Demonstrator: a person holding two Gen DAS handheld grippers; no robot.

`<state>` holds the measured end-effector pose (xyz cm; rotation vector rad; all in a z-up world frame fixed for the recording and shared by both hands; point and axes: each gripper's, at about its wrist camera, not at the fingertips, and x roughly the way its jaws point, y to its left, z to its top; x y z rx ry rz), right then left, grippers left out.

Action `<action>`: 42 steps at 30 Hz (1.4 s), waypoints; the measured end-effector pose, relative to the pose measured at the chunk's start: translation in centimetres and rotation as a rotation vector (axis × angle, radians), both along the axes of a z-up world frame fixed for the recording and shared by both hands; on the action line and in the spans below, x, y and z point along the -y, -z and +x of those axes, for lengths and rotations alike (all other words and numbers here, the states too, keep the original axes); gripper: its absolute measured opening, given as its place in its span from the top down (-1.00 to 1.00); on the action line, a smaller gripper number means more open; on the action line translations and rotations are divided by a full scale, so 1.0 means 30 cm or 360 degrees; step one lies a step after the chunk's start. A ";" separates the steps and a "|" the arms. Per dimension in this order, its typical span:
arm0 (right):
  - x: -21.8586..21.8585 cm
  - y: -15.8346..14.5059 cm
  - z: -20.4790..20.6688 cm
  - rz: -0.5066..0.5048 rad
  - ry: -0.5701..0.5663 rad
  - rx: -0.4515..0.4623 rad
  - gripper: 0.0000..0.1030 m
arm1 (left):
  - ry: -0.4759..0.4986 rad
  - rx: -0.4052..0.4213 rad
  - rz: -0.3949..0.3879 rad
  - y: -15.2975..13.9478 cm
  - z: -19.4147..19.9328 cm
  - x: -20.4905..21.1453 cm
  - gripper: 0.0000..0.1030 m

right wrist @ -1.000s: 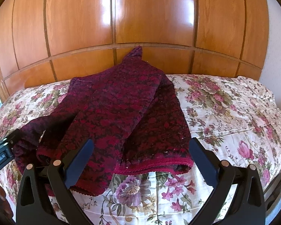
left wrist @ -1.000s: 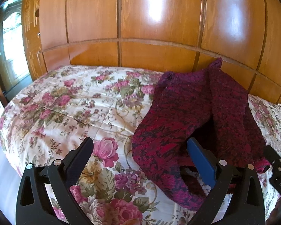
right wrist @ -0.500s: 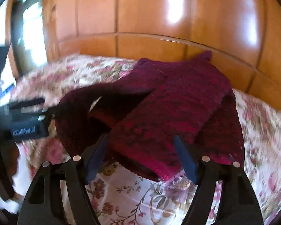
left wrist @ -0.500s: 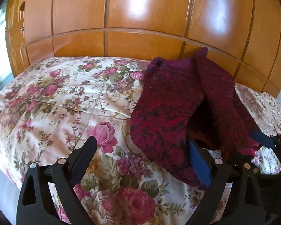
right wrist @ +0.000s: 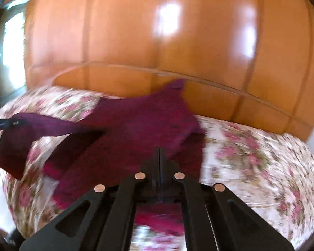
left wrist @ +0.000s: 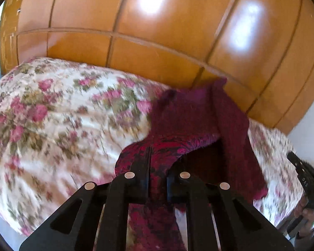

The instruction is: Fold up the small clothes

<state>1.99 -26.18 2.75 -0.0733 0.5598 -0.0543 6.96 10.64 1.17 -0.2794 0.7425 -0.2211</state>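
A dark red patterned knit garment [left wrist: 194, 117] lies on the floral bedspread [left wrist: 52, 125], its far end against the wooden headboard. My left gripper [left wrist: 157, 163] is shut on the garment's near hem, and cloth hangs down between its fingers. In the right wrist view the same garment [right wrist: 144, 125] stretches toward me, and my right gripper [right wrist: 159, 159] is shut on its near edge. The left gripper [right wrist: 2, 123] shows at the far left of that view, holding a lifted corner. The right gripper's body shows at the right edge of the left wrist view [left wrist: 305, 179].
A glossy wooden headboard wall [left wrist: 157, 31] stands behind the bed. A bright window or door [right wrist: 12, 48] is at the left. The bedspread [right wrist: 261, 156] extends to the right of the garment. A white wall [left wrist: 312, 125] shows at the right.
Both grippers were open and have closed on the garment's near edge. The near hem has lifted off the bed. Both views are blurred from motion.
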 end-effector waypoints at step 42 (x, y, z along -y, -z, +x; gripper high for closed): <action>0.743 0.119 0.449 0.0573 0.0619 -0.0299 0.12 | -0.0456 -0.0142 0.0382 0.119 0.419 -0.264 -0.13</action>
